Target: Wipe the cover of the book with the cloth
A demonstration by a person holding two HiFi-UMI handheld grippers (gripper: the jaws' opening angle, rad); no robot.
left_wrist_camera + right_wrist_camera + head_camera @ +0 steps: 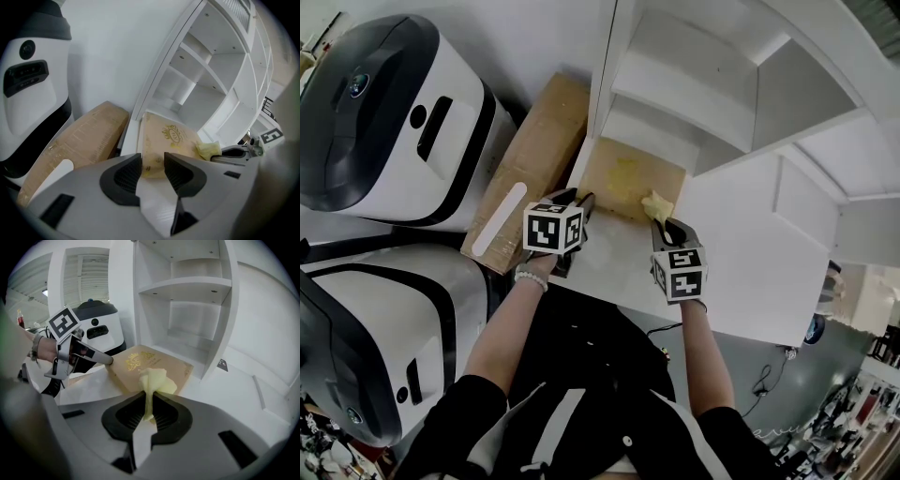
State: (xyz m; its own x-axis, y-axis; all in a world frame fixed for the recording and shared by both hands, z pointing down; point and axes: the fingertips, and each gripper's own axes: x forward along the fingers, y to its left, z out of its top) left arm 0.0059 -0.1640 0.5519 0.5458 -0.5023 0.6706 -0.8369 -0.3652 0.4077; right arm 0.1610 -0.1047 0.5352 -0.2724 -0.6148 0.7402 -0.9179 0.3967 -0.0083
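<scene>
Your right gripper [149, 401] shows in its own view pinching the yellow cloth [157, 379] over the book [140, 363], while only your left gripper [152, 165] view reveals its jaws spread at the book's edge.
</scene>
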